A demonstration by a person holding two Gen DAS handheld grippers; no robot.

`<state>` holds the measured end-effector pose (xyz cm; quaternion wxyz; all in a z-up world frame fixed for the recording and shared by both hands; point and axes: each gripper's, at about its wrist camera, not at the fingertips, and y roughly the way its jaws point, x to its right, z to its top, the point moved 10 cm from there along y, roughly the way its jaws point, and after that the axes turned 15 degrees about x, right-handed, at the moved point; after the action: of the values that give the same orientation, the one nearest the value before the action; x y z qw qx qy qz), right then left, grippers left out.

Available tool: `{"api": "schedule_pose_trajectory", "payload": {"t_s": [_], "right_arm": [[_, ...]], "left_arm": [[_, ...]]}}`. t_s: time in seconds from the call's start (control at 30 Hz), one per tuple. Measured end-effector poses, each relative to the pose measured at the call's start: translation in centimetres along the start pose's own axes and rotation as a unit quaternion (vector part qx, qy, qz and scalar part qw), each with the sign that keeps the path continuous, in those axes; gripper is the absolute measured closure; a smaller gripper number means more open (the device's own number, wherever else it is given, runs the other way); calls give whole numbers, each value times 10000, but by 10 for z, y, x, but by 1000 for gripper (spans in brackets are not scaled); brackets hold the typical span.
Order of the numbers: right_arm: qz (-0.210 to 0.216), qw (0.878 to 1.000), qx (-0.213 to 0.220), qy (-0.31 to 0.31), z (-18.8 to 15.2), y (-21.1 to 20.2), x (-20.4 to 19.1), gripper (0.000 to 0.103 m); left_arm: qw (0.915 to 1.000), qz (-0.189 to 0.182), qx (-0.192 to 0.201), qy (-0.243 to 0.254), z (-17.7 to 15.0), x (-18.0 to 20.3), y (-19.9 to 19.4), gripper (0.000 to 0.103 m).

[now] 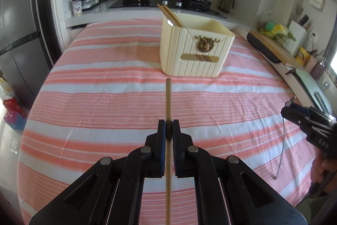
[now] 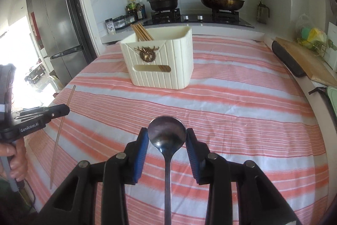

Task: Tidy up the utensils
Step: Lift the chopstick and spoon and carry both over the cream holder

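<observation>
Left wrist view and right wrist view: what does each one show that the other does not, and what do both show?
Only the left wrist view shows the left gripper from behind, shut on a thin wooden chopstick.

Only the right wrist view shows the right gripper's blue pads pressing the bowl of a metal spoon.

Both show the cream ribbed plastic box holding chopsticks on the pink striped cloth.

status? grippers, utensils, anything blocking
Left gripper shut on chopstick. Right gripper shut on spoon. Holder ahead, path clear.
</observation>
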<state>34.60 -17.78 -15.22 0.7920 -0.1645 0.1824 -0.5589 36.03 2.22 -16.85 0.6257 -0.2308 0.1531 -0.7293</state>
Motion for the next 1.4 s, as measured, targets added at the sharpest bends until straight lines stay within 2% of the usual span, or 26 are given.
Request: {"api": "schedule_pose_trajectory", "payload": {"t_s": [0.2, 0.43, 0.7, 1.1, 1.27, 1.4], "right_arm": [[116, 9991, 409, -25, 20, -38, -14, 67], [99, 9974, 707, -99, 38, -60, -19, 67], [130, 9957, 904, -165, 63, -75, -25, 67], [194, 9947, 933, -399, 100, -73, -27, 67], [184, 9945, 952, -403, 127, -63, -20, 67], [169, 9936, 1036, -412, 156, -52, -15, 67]], "left_arm": [[9992, -231, 315, -84, 22, 8, -36, 99], [9969, -370, 670, -181, 41, 16, -61, 99], [9955, -502, 769, -224, 53, 18, -70, 99], [9942, -597, 852, -283, 82, 11, -70, 99], [9926, -632, 999, -270, 110, 9, -70, 99], [9901, -619, 1247, -183, 148, 9, -71, 99]]}}
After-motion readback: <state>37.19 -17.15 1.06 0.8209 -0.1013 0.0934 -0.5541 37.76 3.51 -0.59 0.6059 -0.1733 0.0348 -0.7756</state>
